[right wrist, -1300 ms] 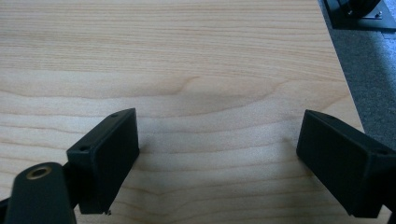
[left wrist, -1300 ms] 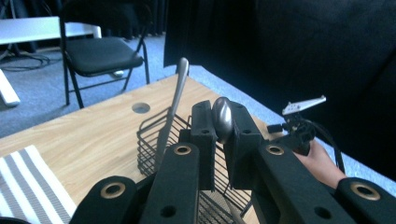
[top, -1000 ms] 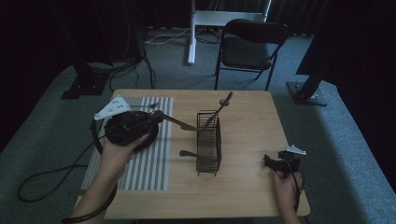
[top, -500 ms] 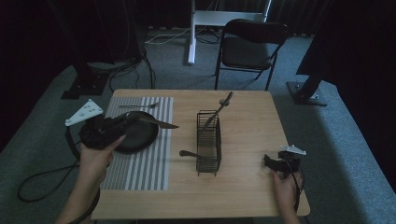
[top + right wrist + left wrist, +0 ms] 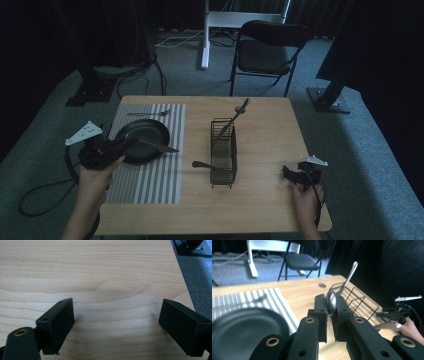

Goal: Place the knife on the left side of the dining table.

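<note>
Our left gripper (image 5: 329, 312) pinches a spoon (image 5: 331, 302) by its bowl beside the black plate (image 5: 142, 141), which carries a knife (image 5: 159, 146). Our right gripper (image 5: 116, 327) rests spread wide on the bare tabletop (image 5: 260, 200), well apart. Between them stands the wire basket (image 5: 223, 152), one utensil (image 5: 235, 116) leaning out of it, another handle (image 5: 202, 164) poking from its side. A fork (image 5: 147, 113) lies on the striped mat (image 5: 150, 175).
</note>
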